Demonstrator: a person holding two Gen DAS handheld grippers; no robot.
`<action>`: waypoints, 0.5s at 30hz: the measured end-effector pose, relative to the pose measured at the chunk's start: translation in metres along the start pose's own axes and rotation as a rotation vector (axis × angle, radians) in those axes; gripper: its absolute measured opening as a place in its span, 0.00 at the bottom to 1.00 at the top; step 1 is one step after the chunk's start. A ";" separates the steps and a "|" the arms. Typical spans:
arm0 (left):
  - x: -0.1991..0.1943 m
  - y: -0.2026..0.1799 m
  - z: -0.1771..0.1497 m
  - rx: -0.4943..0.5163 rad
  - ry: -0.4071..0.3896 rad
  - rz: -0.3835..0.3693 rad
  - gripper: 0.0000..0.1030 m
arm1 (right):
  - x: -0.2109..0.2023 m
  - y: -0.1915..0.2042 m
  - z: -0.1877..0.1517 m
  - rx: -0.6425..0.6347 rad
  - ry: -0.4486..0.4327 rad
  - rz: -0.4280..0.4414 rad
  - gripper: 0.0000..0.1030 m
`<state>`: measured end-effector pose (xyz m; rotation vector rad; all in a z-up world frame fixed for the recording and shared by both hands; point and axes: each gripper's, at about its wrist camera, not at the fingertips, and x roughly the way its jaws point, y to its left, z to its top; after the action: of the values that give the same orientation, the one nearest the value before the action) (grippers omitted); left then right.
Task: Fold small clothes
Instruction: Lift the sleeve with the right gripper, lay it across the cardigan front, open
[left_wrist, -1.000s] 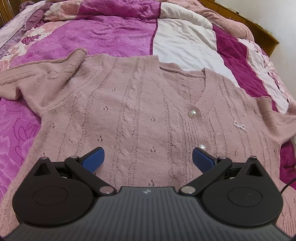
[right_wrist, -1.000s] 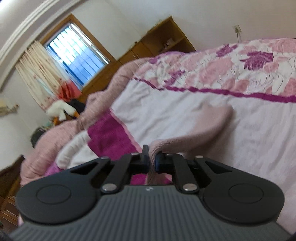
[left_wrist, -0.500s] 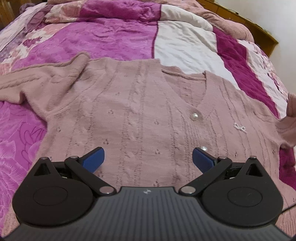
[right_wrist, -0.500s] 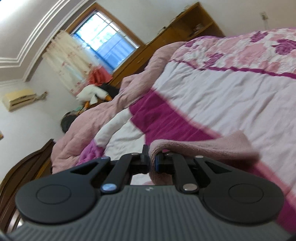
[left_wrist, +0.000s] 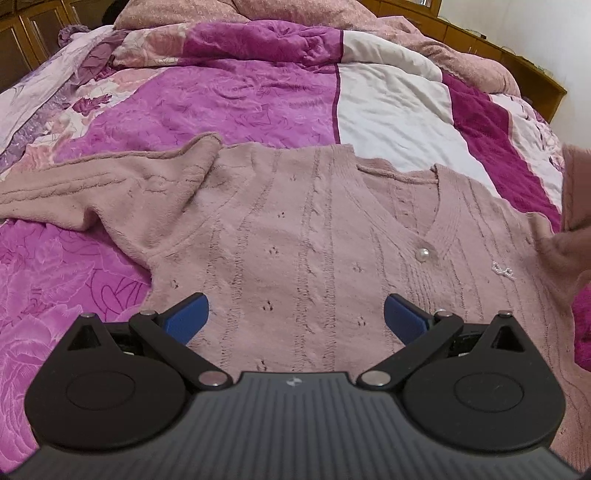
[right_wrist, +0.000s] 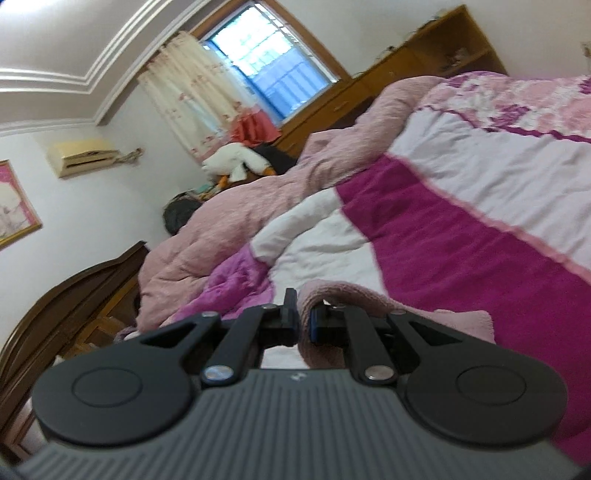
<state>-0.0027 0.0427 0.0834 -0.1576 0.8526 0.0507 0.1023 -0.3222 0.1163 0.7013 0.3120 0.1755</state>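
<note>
Cardigan lies flat on the bed, unfolded. Left hand-held gripper hovers released over its hem. Right hand-held gripper clenches the sleeve, seemingly lifted at 3 o'clock. All folds remain.

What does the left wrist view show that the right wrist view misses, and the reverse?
Left wrist only: the pink cardigan spread flat, its pearl button, one sleeve lying out sideways, and the open left gripper above it. Right wrist only: the right gripper shut on a pinched fold of pink knit, plus window and air conditioner. Both: the quilt.
</note>
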 end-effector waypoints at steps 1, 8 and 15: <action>0.000 0.002 0.000 -0.004 -0.002 0.001 1.00 | 0.002 0.007 -0.002 -0.003 0.002 0.011 0.09; -0.012 0.021 0.006 -0.034 -0.043 -0.004 1.00 | 0.034 0.046 -0.037 0.003 0.058 0.057 0.09; -0.024 0.037 0.015 -0.034 -0.070 0.018 1.00 | 0.071 0.070 -0.098 -0.047 0.154 0.061 0.09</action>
<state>-0.0115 0.0817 0.1070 -0.1790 0.7838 0.0874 0.1320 -0.1919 0.0758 0.6527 0.4328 0.2945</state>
